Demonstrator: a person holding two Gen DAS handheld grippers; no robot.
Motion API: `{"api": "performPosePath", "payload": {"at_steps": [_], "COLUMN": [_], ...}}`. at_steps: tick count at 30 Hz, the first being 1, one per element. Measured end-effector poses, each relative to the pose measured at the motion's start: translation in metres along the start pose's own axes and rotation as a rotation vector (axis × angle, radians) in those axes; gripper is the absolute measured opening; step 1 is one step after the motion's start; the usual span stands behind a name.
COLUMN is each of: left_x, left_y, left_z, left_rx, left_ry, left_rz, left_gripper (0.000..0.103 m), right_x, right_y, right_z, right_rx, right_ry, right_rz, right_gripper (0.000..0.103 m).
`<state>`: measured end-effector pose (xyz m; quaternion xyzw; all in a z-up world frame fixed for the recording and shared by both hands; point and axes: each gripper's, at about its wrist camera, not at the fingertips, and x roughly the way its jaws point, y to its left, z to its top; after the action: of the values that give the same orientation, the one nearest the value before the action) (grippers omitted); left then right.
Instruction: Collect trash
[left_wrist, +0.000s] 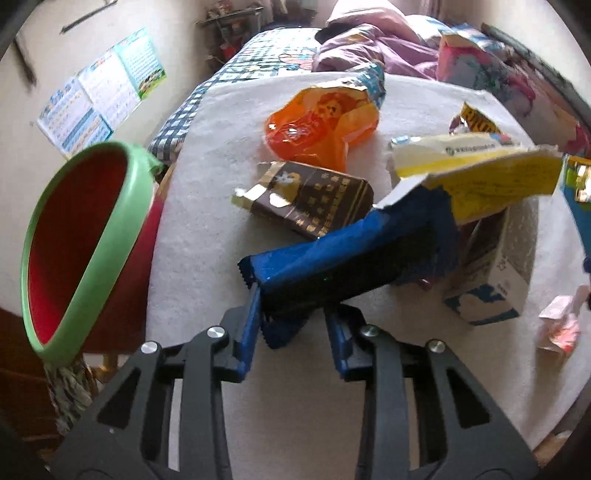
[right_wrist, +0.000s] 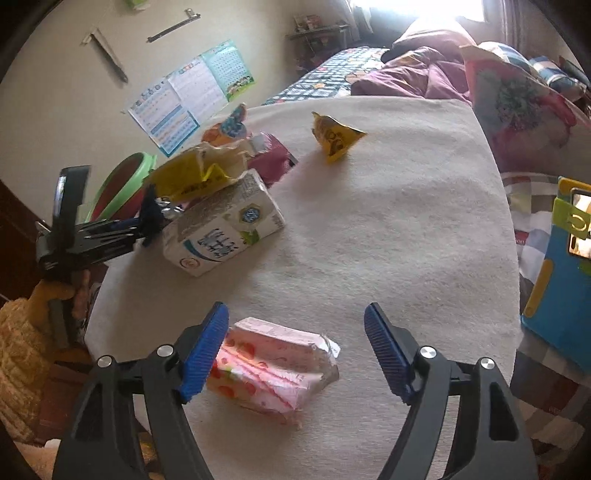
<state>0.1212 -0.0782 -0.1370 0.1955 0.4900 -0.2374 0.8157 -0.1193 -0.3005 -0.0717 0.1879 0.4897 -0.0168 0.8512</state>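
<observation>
My left gripper is shut on a blue wrapper and holds it above the white blanket. A red bin with a green rim stands to its left off the bed edge. Beyond lie a brown packet, an orange bag, a yellow torn box and a white milk carton. My right gripper is open, its fingers on either side of a pink strawberry carton lying on the blanket. The left gripper shows in the right wrist view.
A small yellow packet lies farther back on the blanket. A blue toy box sits at the right edge. Purple bedding and a floral pillow lie at the far end. A poster hangs on the wall.
</observation>
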Motion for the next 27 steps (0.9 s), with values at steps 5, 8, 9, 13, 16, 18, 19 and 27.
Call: {"api": "performPosePath", "payload": {"at_steps": [5, 8, 9, 13, 16, 18, 19, 27], "left_x": [-0.027, -0.043, -0.046, -0.045, -0.036, -0.033, -0.033, -0.028], "left_y": [0.009, 0.011, 0.010, -0.002, -0.015, -0.021, -0.022, -0.036], "left_z": [-0.013, -0.024, -0.028, -0.041, -0.047, -0.049, -0.050, -0.042], "left_rx": [-0.071, -0.130, -0.149, -0.199, -0.181, -0.172, -0.165, -0.059], "left_ry": [-0.028, -0.033, -0.028, 0.019, 0.040, 0.046, 0.043, 0.027], "left_rz": [-0.002, -0.035, -0.052, -0.115, -0.109, -0.116, -0.117, -0.085], "left_gripper": [0.032, 0.032, 0.032, 0.032, 0.036, 0.046, 0.055, 0.070], "right_x": [0.004, 0.007, 0.010, 0.018, 0.020, 0.025, 0.027, 0.038], "right_y": [0.007, 0.012, 0.013, 0.026, 0.036, 0.043, 0.045, 0.045], "right_z": [-0.002, -0.010, -0.013, -0.020, -0.022, -0.027, -0.029, -0.039], "right_rx": [-0.074, -0.134, -0.158, -0.309, -0.412, -0.473, -0.491, -0.448], "right_ry": [0.036, 0.065, 0.076, 0.125, 0.152, 0.193, 0.208, 0.236], "right_rz": [-0.008, -0.001, -0.002, -0.040, -0.043, -0.041, -0.035, 0.003], "right_gripper": [0.074, 0.075, 0.077, 0.081, 0.081, 0.081, 0.081, 0.069]}}
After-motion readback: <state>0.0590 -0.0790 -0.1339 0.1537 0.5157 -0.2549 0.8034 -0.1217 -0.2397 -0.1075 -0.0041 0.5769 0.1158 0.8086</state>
